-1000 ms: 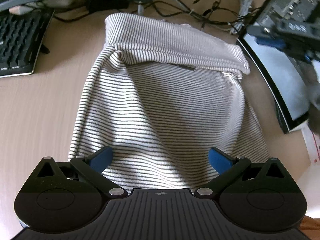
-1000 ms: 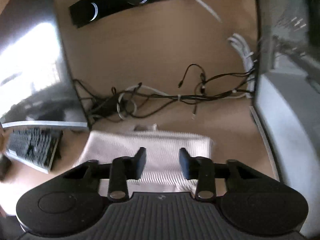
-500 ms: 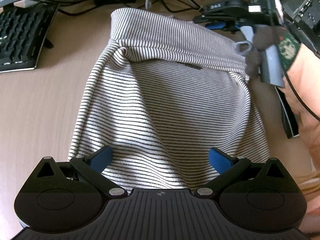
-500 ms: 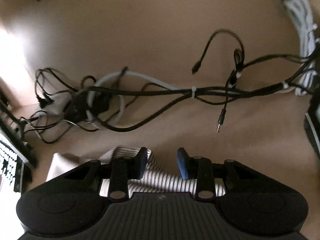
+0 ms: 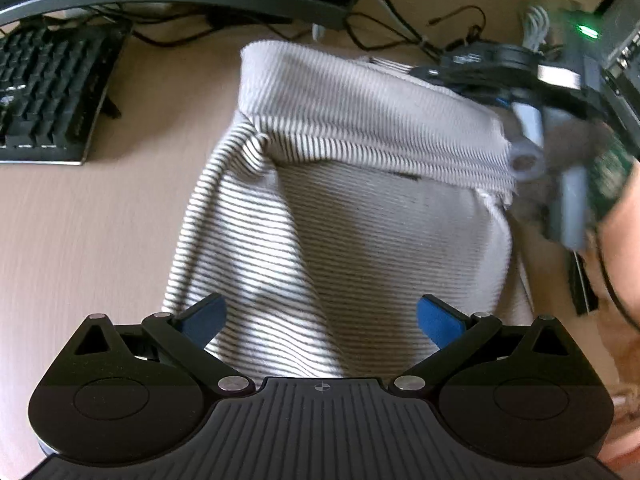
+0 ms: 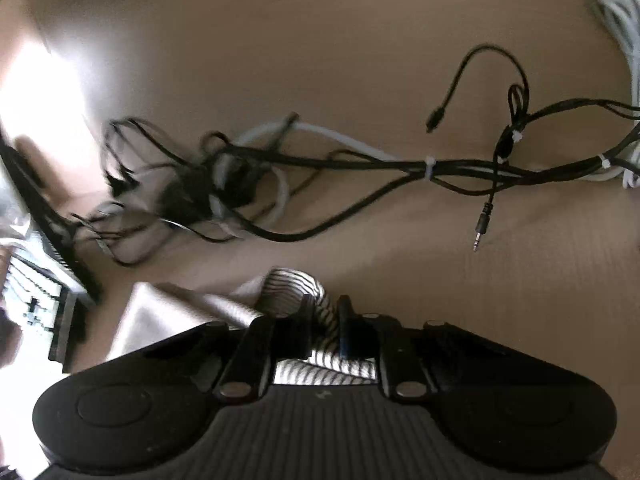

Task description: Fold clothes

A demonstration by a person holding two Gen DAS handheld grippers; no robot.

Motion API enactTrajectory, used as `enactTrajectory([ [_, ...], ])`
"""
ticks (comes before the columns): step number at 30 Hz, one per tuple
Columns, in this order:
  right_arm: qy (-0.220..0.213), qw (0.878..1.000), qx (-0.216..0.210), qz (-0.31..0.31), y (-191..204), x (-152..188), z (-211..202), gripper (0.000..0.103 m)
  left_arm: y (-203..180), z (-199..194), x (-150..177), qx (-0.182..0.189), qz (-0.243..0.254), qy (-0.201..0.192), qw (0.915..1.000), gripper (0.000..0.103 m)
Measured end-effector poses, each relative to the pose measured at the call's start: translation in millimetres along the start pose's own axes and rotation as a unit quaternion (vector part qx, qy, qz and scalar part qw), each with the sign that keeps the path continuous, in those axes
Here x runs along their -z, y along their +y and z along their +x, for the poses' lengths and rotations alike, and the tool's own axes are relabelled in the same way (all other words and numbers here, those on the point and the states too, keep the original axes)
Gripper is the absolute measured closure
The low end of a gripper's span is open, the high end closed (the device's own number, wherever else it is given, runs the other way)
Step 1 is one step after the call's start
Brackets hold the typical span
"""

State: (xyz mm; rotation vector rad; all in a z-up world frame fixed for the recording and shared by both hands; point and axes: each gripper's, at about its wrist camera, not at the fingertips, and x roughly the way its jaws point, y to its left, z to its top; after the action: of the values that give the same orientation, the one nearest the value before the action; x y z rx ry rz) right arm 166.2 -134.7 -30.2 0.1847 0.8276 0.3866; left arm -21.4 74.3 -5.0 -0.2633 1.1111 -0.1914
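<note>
left gripper (image 5: 320, 316): jaws wide, empty, over shirt (image 5: 344, 216)
right gripper (image 6: 324, 312): jaws pinching far hem
tip: grab near hem before lifting

Keyboard (image 5: 48, 96), tangled cables (image 6: 320, 176), desk (image 5: 80, 240)

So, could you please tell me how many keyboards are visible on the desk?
1. The black keyboard lies at the desk's far left in the left wrist view, left of the striped garment; the right wrist view shows its edge. Others may sit out of frame.
</note>
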Motion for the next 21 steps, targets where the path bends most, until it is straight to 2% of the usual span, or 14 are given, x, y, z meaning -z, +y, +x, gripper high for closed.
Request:
enactTrajectory([
  [5, -0.008, 0.999, -0.043, 0.008, 21, 25, -50, 0.094, 3, 6, -3, 0.006, -0.006, 0.008, 0.9999, 0.000],
  [11, 0.018, 0.997, -0.069, 0.032, 38, 73, -83, 0.095, 2, 1, -10, 0.019, 0.009, -0.007, 0.9997, 0.000],
  [13, 0.038, 0.996, -0.066, 0.041, 36, 90, -82, 0.099, 3, -2, -12, 0.021, 0.012, -0.014, 0.9996, 0.000],
  [16, 0.076, 0.994, -0.044, 0.065, 28, 116, -70, 0.099, 5, -5, -13, 0.019, 0.014, -0.020, 0.9995, 0.000],
  [17, 0.076, 0.994, -0.041, 0.073, 25, 122, -69, 0.103, 6, -6, -14, 0.018, 0.014, -0.021, 0.9995, 0.000],
  [21, 0.059, 0.995, -0.026, 0.078, 21, 125, -75, 0.102, 10, -8, -18, 0.021, 0.017, -0.027, 0.9993, 0.000],
])
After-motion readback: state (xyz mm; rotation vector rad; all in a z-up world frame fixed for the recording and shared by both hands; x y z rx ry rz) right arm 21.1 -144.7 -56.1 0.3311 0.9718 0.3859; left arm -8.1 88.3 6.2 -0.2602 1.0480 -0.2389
